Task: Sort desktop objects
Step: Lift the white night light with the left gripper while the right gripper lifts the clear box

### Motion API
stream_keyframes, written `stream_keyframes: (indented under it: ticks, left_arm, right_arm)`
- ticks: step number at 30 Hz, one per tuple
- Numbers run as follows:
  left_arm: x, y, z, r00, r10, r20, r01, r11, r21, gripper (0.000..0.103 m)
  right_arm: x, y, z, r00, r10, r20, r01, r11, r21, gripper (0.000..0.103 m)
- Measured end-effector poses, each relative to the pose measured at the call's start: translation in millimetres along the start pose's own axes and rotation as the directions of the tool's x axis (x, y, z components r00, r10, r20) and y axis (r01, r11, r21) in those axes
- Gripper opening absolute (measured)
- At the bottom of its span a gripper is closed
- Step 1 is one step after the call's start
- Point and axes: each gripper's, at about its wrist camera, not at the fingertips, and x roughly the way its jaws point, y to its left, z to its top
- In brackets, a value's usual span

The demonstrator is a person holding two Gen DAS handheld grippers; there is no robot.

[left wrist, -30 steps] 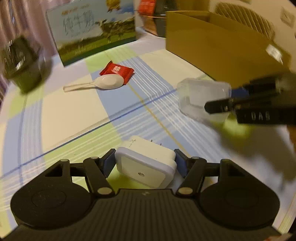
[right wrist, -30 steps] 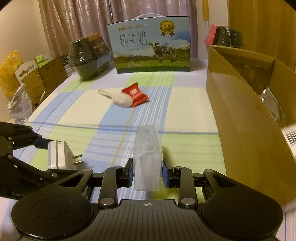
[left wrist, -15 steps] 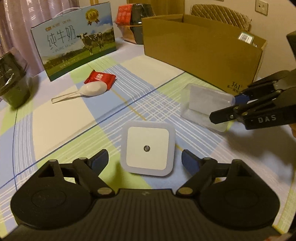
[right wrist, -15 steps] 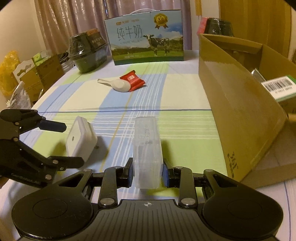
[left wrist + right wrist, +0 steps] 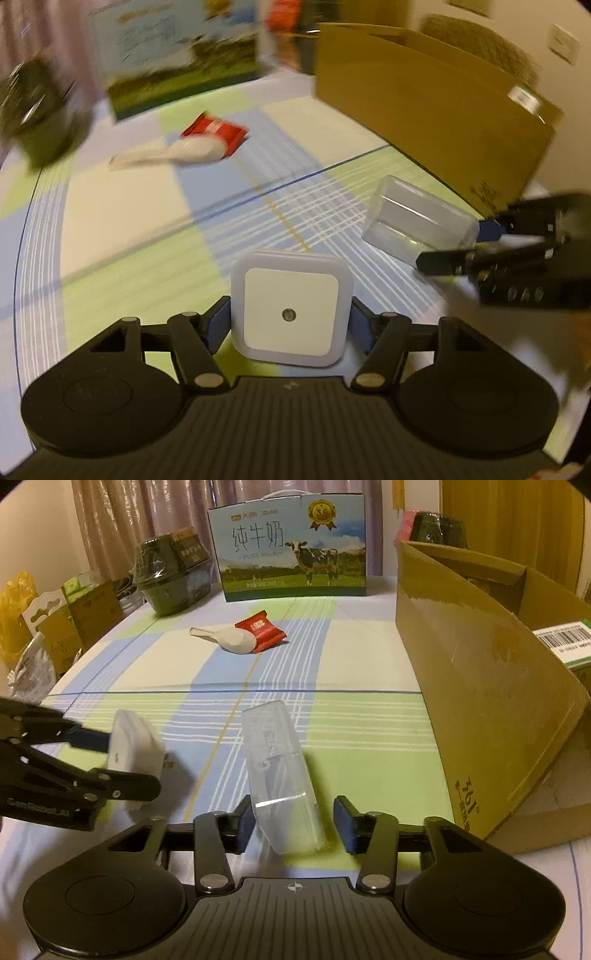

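Far left in the right wrist view: stacked boxes (image 5: pixel 77 616) and a yellow bag (image 5: pixel 14 609) off the table edge. Next, a dark wrapped bowl (image 5: pixel 171 576) on the checked cloth (image 5: pixel 155 664), with a milk carton (image 5: pixel 288 542) standing behind, cow printed on its front. Near mid-table, a white scoop (image 5: pixel 231 639) touching a red sachet (image 5: pixel 261 629). Closer in, at left, the left gripper (image 5: pixel 131 762) with jaws closing on the white plug (image 5: pixel 131 746); blue pads pressed against both sides of the plug (image 5: pixel 291 308) in the left wrist view, square face with a small dot turned toward the camera, prongs pointing away. In the centre, the right gripper (image 5: pixel 293 821) with jaws opening and standing apart from the clear case (image 5: pixel 280 775); case tilted between the pads, left pad just beside it or touching, cannot tell which, and a clear gap at the right pad. From the left wrist view, that case (image 5: pixel 417 218) lying just ahead of the right gripper (image 5: pixel 461 243), low over the cloth. Far right, an open cardboard box (image 5: pixel 480 686) resting on the table, a barcoded packet (image 5: pixel 565 642) inside it.
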Motion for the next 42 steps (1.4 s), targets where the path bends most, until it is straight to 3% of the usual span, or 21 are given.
stream_keyframes:
  ticks: [4, 22, 30, 31, 32, 33, 42]
  left_arm:
    - [-4, -1, -4, 1.0, 0.012, -0.003, -0.012, 0.996, -0.083, 0.062]
    - [-2, -10, -8, 0.999, 0.037, 0.033, -0.037, 0.999, -0.009, 0.062]
    - [-4, -3, -7, 0.998, 0.052, 0.029, -0.05, 0.997, -0.067, 0.062]
    - [-4, -3, -7, 0.998, 0.052, 0.028, -0.05, 0.996, -0.068, 0.062]
    - [-5, -2, -7, 0.998, 0.052, 0.029, -0.05, 0.996, -0.069, 0.062]
    - [-5, -3, -7, 0.998, 0.051, 0.029, -0.049, 0.997, -0.068, 0.062]
    - [-8, -3, -5, 0.998, 0.05, 0.049, -0.046, 0.995, -0.089, 0.061]
  right_arm:
    - [2, 2, 2, 1.0, -0.008, 0.018, 0.009, 0.999, -0.042, 0.046]
    - [12, 6, 9, 0.999, 0.006, 0.032, -0.003, 0.996, -0.091, 0.046]
    - [16, 11, 8, 1.0, 0.004, 0.031, 0.0, 0.991, -0.131, 0.045]
    - [17, 11, 8, 1.0, 0.004, 0.028, -0.001, 0.991, -0.132, 0.043]
    - [18, 11, 7, 1.0, 0.002, 0.027, 0.001, 0.991, -0.134, 0.03]
    - [18, 12, 7, 1.0, -0.001, 0.025, 0.005, 0.991, -0.137, 0.029]
    - [7, 13, 5, 0.999, -0.001, 0.047, 0.007, 0.992, -0.126, 0.028]
